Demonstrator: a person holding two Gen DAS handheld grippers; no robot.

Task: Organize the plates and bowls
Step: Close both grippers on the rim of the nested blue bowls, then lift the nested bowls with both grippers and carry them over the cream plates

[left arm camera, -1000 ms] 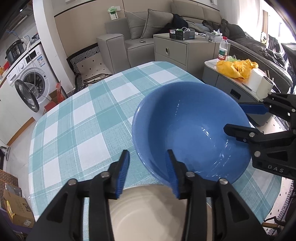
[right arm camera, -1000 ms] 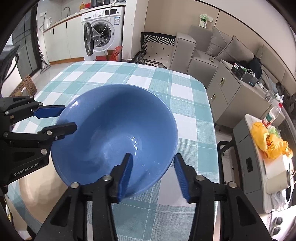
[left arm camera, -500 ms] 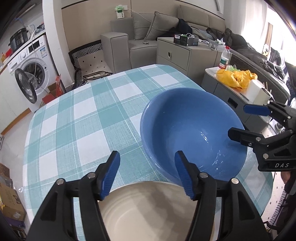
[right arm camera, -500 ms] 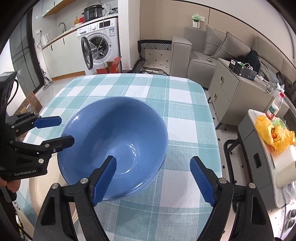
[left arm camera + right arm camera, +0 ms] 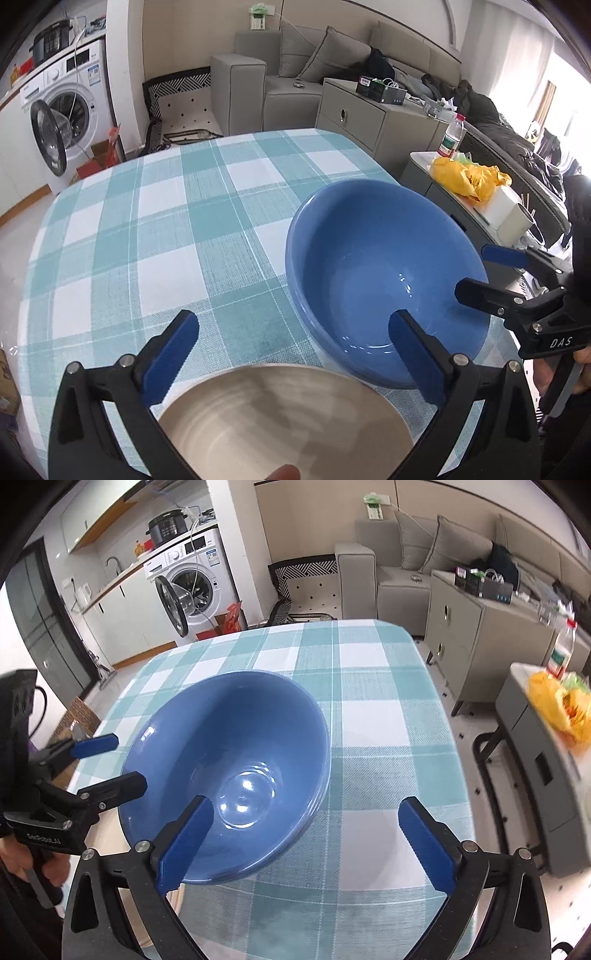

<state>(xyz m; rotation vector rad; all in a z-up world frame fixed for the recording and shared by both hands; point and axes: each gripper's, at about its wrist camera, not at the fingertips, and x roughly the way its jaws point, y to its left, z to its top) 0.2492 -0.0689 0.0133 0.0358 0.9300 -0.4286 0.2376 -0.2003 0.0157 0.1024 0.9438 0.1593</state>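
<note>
1. A home: an open-plan living room joined to a kitchen and laundry corner
2. A grey sofa with cushions lines the far wall, dark clothes heaped along it
3. A washer stands with its door open under a counter, a cooker on top, a sink tap and white cabinets beside it
4. A dining table under a teal checked cloth fills the middle
5. Grey cabinets beside the table carry household clutter: a bottle, a yellow bag, small boxes
6. A patterned mat lies on the floor by the sofa
</note>
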